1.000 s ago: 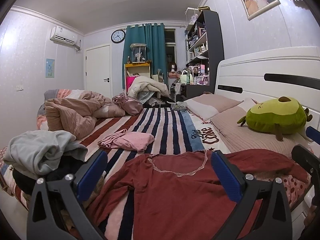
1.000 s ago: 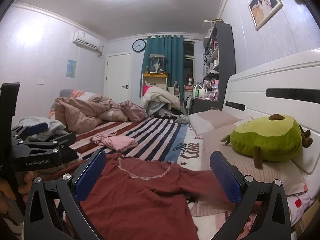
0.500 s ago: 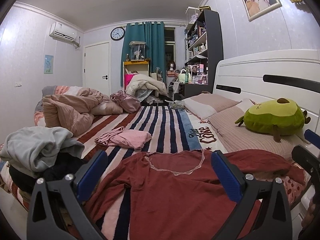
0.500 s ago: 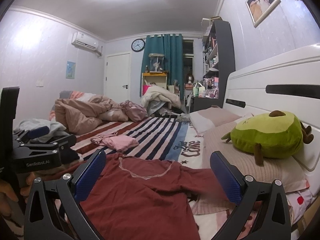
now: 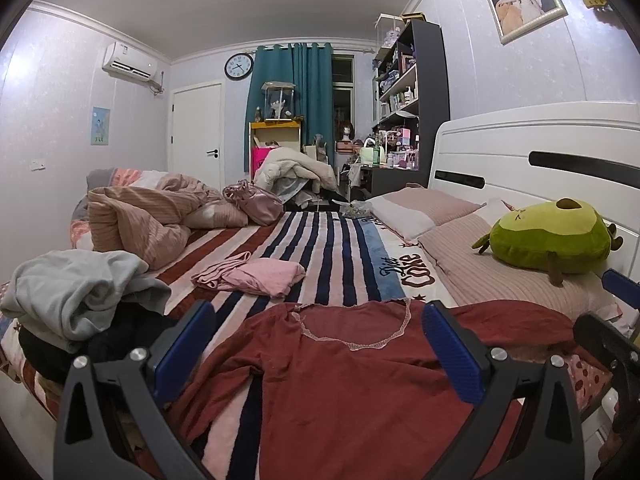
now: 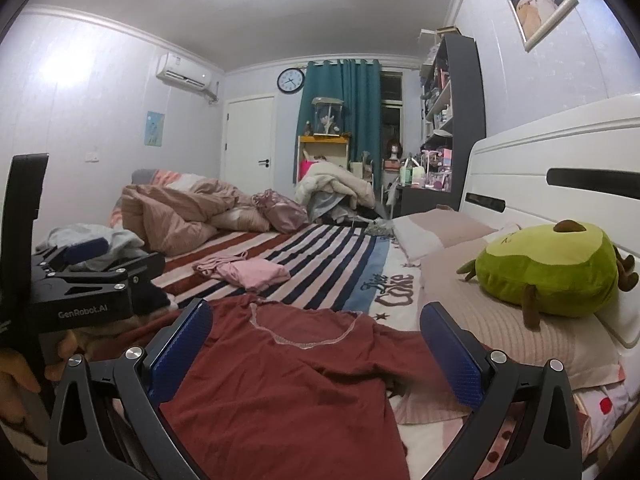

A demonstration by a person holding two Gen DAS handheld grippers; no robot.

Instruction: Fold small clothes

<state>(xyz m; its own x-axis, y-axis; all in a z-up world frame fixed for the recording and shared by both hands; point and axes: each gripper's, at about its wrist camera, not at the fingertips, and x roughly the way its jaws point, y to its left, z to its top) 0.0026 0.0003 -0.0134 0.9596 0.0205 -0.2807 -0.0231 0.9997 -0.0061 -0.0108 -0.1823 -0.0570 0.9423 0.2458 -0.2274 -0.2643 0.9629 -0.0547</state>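
Far left, near edge of bed (image 5: 344, 240): loose heap of grey top (image 5: 80, 292) over dark clothes, unfolded, apparently waiting. Behind that, rumpled pink duvet (image 5: 140, 220). Mid-bed on the stripes: pink garment (image 5: 264, 276) lying flat and squared off, looking already folded, with a second pink piece crumpled just beside its left.

Nearest, centre: red shirt (image 5: 344, 380) spread face up, lace neckline toward the far side, left sleeve trailing toward the near left edge, right sleeve draped onto the striped pillow (image 6: 500, 332). No fold made in it so far as can be seen; body flat but wrinkled.

Left gripper (image 5: 316, 344) hanging above the shirt's chest, jaws spread wide, nothing between the pads. Right gripper (image 6: 316, 348) likewise gaping and empty, over the shirt's right half.

Far right: avocado plush (image 6: 548, 272) on the pillow against the headboard.

Judged progress: early to middle. One item seemingly done, red shirt laid out and ready for its first fold, probably a sleeve brought inward; grey heap left after that.
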